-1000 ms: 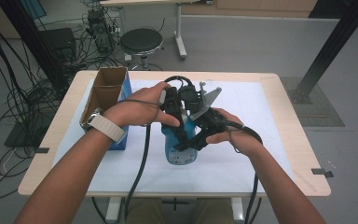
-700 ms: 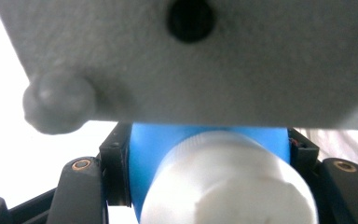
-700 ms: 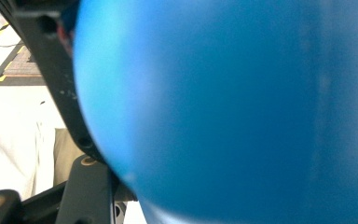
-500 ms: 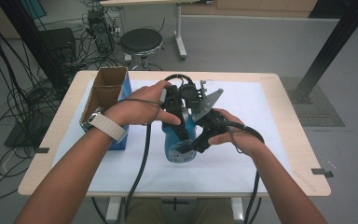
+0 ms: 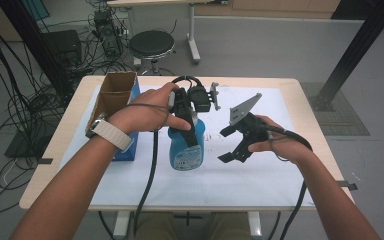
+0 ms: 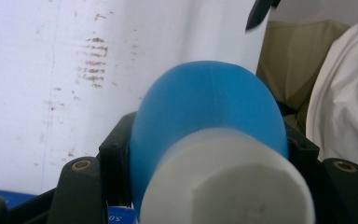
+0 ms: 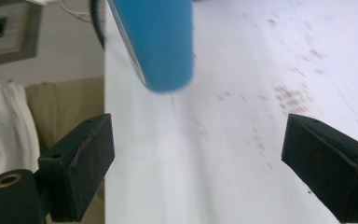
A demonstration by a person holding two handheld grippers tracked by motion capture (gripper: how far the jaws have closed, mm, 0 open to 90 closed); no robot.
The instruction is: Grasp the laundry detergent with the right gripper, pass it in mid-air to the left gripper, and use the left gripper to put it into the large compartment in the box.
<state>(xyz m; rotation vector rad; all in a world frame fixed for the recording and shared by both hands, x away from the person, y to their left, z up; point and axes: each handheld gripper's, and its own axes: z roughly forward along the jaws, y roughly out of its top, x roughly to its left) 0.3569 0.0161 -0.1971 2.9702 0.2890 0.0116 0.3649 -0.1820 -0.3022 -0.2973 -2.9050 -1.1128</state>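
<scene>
A blue bottle (image 5: 185, 151) with a white label stands upright on the white sheet at mid-table. My left gripper (image 5: 186, 131) comes down from above and is shut on its upper part. In the left gripper view the bottle (image 6: 205, 116) and its white cap (image 6: 228, 182) sit between the two black jaws. My right gripper (image 5: 223, 146) hovers just right of the bottle, apart from it. Its jaws have just been opening and stand wide with nothing between them. In the right gripper view (image 7: 196, 158) the bottle (image 7: 156, 42) lies beyond the fingers (image 7: 88, 163).
An open cardboard box (image 5: 112, 97) stands at the table's left on a blue box (image 5: 130, 147). The white sheet (image 5: 260, 180) covers most of the wooden table (image 5: 310, 125). Behind the table stand a black stool (image 5: 151, 44) and tangled floor cables (image 5: 25, 100).
The right gripper has let go of the bottle, opened its jaws and moved off to the right. The left gripper and the bottle have stayed in place.
</scene>
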